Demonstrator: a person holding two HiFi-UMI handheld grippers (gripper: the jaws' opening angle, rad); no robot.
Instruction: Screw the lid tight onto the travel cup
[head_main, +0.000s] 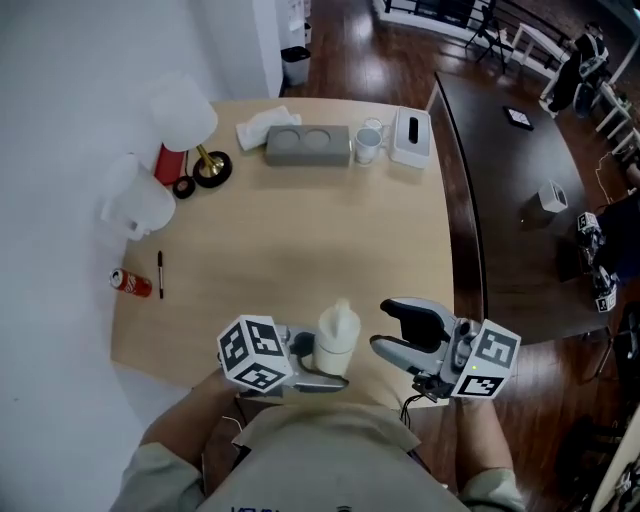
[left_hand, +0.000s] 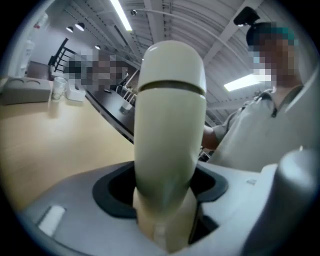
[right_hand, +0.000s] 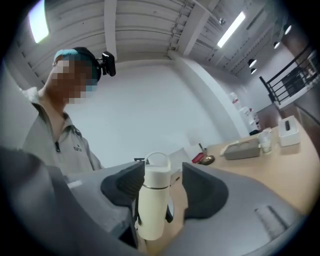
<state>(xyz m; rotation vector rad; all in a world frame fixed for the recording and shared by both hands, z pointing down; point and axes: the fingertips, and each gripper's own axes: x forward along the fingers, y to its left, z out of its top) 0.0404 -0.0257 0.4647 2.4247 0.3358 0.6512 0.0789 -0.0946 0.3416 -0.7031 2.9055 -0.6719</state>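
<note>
So the travel cup is standing upright at the near edge of the table, long axis vertical, with my left gripper clamped round its lower body. The lid with the loop is already on top; can't really tell if it's threaded all the way down. My right gripper is empty, jaws spread wide, just off the cup's right side and not touching, so I'd say it goes in leftward for the lid. Nothing's in the way. Soda can, pen and tissue box sit well apart
</note>
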